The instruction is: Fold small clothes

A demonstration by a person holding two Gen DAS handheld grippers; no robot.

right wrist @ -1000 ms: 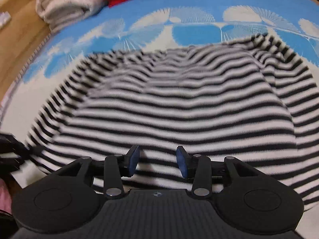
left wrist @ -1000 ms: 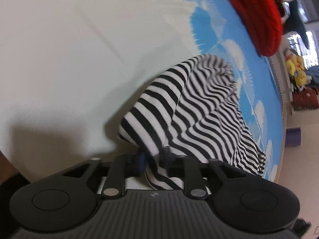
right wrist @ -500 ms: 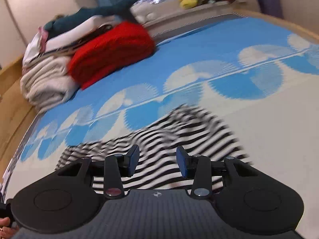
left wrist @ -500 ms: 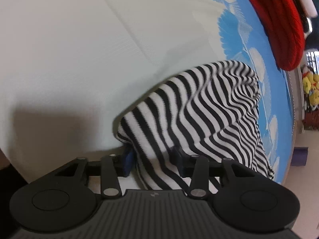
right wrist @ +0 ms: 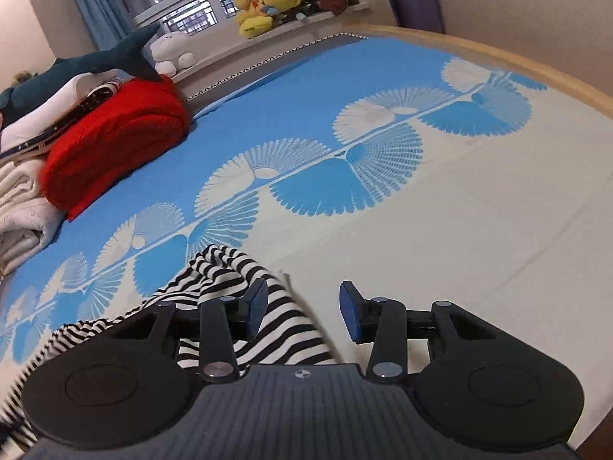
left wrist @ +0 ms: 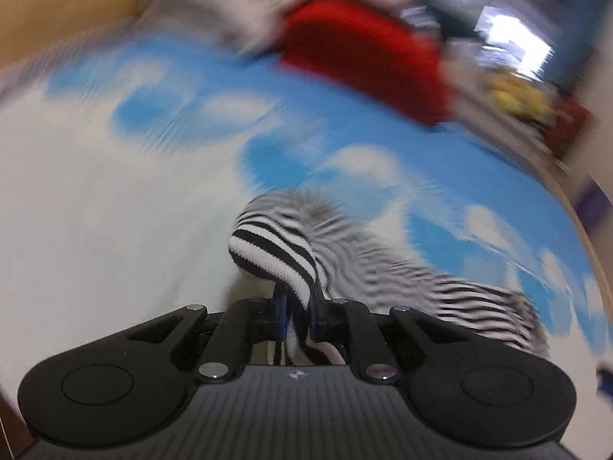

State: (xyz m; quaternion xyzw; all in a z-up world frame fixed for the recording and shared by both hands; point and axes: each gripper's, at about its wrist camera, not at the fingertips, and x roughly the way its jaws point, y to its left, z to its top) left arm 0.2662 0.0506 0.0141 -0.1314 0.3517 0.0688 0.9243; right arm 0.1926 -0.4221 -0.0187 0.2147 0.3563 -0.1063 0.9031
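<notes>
Closing on the striped garment's [left wrist: 276, 253] edge, left gripper [left wrist: 297, 316] grips; right gripper [right wrist: 302, 308] gapes over bedspread [right wrist: 479, 230].

The left wrist view is heavily motion-smeared: the bed [left wrist: 115, 211] and the far red blanket [left wrist: 364, 65] streak sideways, and only the cloth [left wrist: 276, 257] just ahead of the lens stays sharp. The right wrist view is crisp and evenly lit. Daylight comes from the far window [right wrist: 184, 7], blown out in the left view. Both views bulge at the edges, and shadows are soft.
</notes>
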